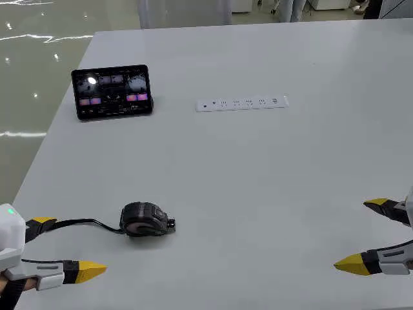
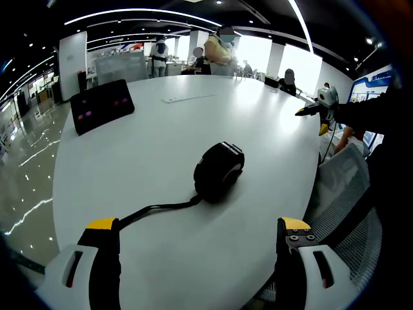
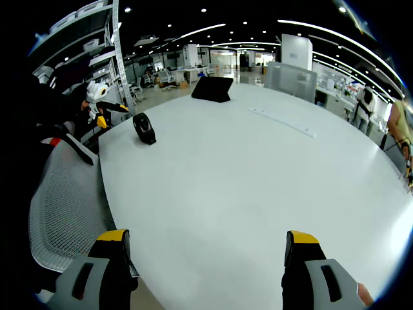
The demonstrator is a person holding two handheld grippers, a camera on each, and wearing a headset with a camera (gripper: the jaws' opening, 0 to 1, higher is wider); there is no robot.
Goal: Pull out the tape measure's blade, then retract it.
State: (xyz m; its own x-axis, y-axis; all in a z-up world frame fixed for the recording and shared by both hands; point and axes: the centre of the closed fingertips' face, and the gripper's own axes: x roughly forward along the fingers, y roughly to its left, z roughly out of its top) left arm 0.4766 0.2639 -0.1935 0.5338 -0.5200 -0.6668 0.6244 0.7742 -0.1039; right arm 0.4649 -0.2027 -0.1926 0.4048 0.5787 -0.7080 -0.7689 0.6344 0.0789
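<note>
- Tape measure [image 1: 145,219]: lies on the white table [image 1: 258,168], just ahead of the left gripper [image 1: 77,244] and about centred between its jaw lines.
- Left gripper: jaws spread wide, grasping nothing.
- Black strap [image 1: 90,223]: runs from the case back toward the left gripper and ends near one jaw tip. Contact cannot be confirmed.
- Right gripper [image 1: 352,234]: jaws apart and empty. The tape measure sits well apart from it, far ahead and to its left.
- Tablet [image 1: 111,91], propped up, and power strip [image 1: 242,103], lying flat: both well beyond the grippers.
</note>
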